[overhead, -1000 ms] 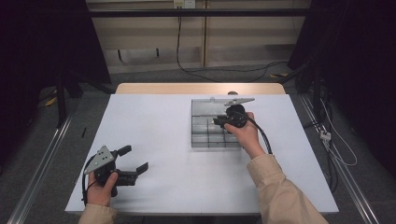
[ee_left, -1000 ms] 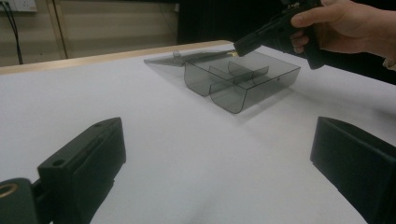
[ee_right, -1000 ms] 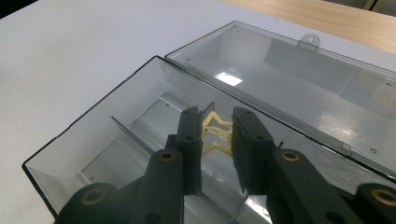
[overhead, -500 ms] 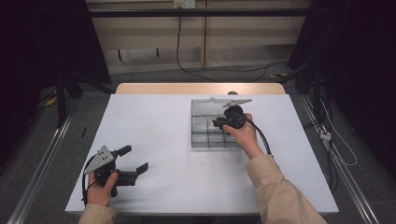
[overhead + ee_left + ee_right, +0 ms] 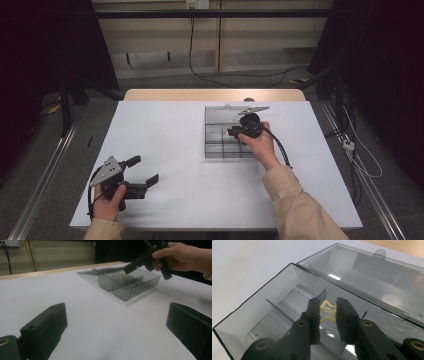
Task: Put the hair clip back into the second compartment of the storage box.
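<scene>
White and bare, the table stretched out in front of a dim room with cables trailing along the far wall. I had the right tool tipped down into the smoky clear plastic box, which sat right of the table's middle with its lid lying open on the far side. Its jaws were clamped on a small pale yellow star-shaped piece, held just beside one of the thin dividers inside the box. My left tool rested low near the table's front left corner, well apart from the box, its jaws spread wide with nothing between them.
</scene>
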